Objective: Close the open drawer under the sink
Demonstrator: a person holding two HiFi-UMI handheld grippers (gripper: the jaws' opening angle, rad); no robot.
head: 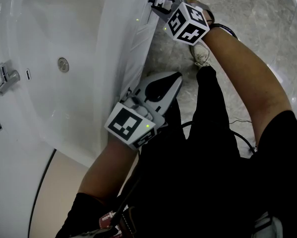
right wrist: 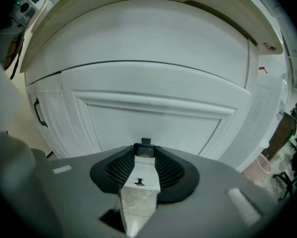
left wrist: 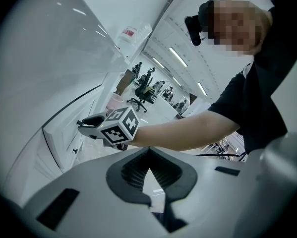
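The pale marble floor (head: 247,14) fills the right of the head view, and a white sink (head: 89,29) fills the left. Below the sink stands a white cabinet (right wrist: 153,43). Its front runs on a slant from the sink's near rim toward the top of the head view. The drawer (right wrist: 153,125) is the panelled front directly under the sink. It faces the right gripper view squarely, and no view shows whether it is pushed fully home. The person's bare right arm (head: 247,78) reaches across to this front. The right claw (head: 160,4) (right wrist: 145,151) touches the drawer, and its jaws are clamped on the small dark handle (right wrist: 145,148) at the panel's lower middle. The left claw (head: 177,76) (left wrist: 148,151) is lower in the head view, just beside the cabinet front and well apart from the right one. Its jaws are together at the tips, with nothing between them. A chrome tap (head: 2,81) is mounted at the sink's far left edge. A round drain (head: 63,64) lies in the basin. A second, smaller knob (right wrist: 139,182) shows lower on the cabinet through the gap between the right jaws.
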